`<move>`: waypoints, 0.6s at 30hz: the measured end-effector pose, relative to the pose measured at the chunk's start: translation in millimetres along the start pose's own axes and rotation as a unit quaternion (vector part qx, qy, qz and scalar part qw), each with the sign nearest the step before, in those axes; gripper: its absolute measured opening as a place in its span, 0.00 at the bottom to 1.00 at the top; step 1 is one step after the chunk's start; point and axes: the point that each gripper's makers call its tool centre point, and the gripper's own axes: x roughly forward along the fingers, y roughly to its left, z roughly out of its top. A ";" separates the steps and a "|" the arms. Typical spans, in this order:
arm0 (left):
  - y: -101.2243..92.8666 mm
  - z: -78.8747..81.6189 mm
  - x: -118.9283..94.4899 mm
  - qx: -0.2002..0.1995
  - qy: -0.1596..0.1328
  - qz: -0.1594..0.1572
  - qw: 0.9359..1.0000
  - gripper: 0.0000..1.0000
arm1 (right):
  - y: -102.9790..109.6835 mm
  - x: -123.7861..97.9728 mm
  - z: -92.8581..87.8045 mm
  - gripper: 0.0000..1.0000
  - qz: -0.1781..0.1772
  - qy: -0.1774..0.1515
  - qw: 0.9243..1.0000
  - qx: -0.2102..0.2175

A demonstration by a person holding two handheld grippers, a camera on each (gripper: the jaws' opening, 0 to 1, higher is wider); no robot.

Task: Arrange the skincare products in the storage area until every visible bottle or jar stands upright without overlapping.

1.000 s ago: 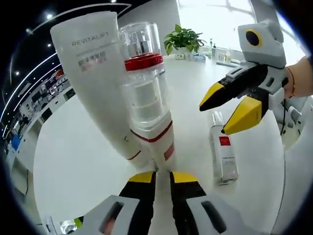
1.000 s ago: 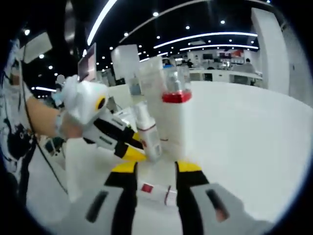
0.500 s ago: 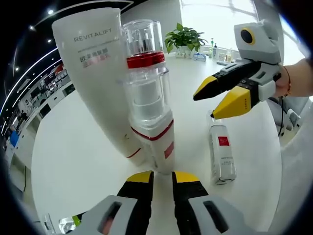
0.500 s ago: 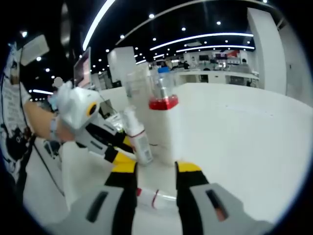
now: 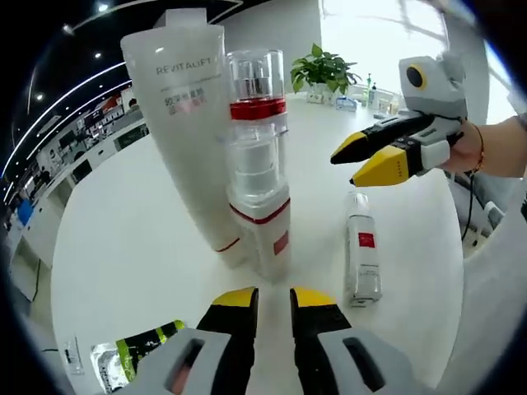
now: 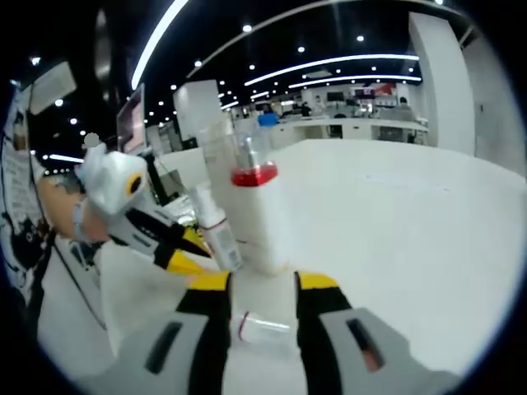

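Lying bottle (image 5: pixel 362 257) beneath right gripper (image 5: pixel 354 162)

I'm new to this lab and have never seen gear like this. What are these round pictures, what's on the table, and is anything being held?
A person holds a two-jaw tool in each hand, each carrying a fisheye camera. In the left gripper view, the left gripper is empty, jaws slightly apart. The right gripper hovers open above a small clear bottle lying on the white table. Standing upright are a white tube and a red-banded pump bottle. The right gripper view looks over that lying bottle.
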 end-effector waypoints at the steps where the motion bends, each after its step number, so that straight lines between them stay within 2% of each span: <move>1: -2.0 1.2 -2.3 -0.001 -0.004 -0.002 1.000 0.16 | -2.7 -1.3 -1.0 0.28 -0.003 0.001 1.000 0.004; 7: -19.4 10.9 -14.1 -0.006 -0.028 -0.022 0.999 0.19 | -17.5 -8.9 -8.2 0.30 -0.015 0.005 0.999 0.044; 9: -21.7 10.4 -14.1 -0.004 -0.029 -0.023 0.999 0.19 | -20.3 -9.6 -10.6 0.31 -0.016 0.008 0.998 0.055; 12: -21.3 2.6 -11.2 0.003 -0.014 -0.020 1.000 0.19 | -19.8 -8.8 -12.2 0.31 -0.017 0.011 0.998 0.059; 18: -22.6 2.6 -14.1 -0.001 -0.017 -0.021 1.000 0.21 | -15.6 -7.0 -15.7 0.31 -0.014 0.019 0.998 0.052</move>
